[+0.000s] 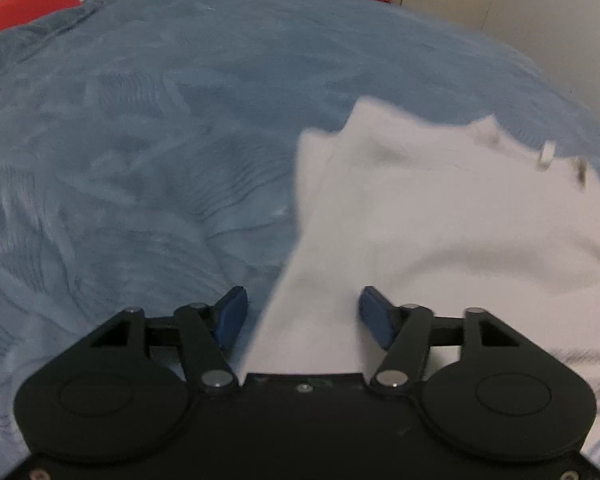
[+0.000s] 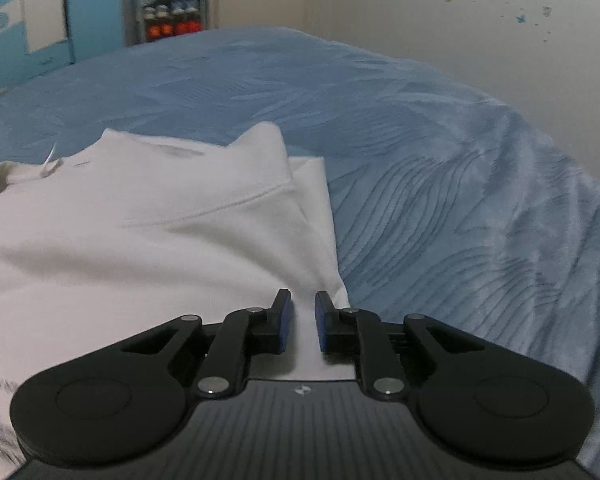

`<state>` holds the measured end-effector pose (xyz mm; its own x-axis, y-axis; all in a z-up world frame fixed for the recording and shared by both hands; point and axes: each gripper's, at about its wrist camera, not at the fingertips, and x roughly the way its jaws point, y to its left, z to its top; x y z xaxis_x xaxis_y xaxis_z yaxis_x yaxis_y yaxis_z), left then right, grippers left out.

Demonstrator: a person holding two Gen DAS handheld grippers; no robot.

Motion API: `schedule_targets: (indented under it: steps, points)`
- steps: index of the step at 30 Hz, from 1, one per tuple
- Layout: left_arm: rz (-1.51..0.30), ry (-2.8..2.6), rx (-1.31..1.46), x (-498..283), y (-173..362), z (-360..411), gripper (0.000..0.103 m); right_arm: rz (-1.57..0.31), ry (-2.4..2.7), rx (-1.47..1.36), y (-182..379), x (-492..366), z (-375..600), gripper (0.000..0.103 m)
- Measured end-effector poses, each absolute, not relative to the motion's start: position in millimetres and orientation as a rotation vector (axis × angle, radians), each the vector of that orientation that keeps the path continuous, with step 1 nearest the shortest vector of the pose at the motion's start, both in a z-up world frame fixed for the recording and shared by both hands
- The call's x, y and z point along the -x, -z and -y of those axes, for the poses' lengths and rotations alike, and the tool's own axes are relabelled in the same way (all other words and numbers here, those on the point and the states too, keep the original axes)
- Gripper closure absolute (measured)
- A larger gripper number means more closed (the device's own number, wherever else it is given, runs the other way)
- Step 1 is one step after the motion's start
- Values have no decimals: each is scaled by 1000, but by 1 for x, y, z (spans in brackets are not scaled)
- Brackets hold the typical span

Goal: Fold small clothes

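A white shirt (image 1: 440, 216) lies on a blue bedspread (image 1: 140, 140), its sleeves folded in, with a neck label (image 1: 546, 156) at the far end. My left gripper (image 1: 303, 306) is open, its blue pads (image 1: 232, 312) straddling the shirt's left edge near the hem. In the right wrist view the same white shirt (image 2: 140, 220) fills the left half. My right gripper (image 2: 303, 312) is narrowly open over the shirt's right edge, its pads (image 2: 286, 316) apart with cloth between them.
The blue bedspread (image 2: 460, 200) stretches far and to both sides. A red pillow (image 1: 24, 4) lies at the far left. A shelf with toys (image 2: 172, 12) and a blue wardrobe (image 2: 28, 28) stand beyond the bed. A pale wall (image 2: 460, 12) runs along the right.
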<state>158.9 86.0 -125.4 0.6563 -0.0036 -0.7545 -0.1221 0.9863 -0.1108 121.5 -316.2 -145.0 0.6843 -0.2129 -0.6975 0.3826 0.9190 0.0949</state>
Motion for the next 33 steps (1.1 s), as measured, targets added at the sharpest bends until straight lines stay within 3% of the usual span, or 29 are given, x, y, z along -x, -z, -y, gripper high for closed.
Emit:
schedule_targets:
  steps: [6,16,33]
  points:
    - [-721,84,42,-189,85,-24,38,-591,107,-156,94,-143,250,66]
    - [-821,153,-15,-250,141,16,36,-723,-76,-146,135,-208,177,66]
    - [-817,49,-104,-250,136,-43,37,-755,163,-238,133,-189,288,69]
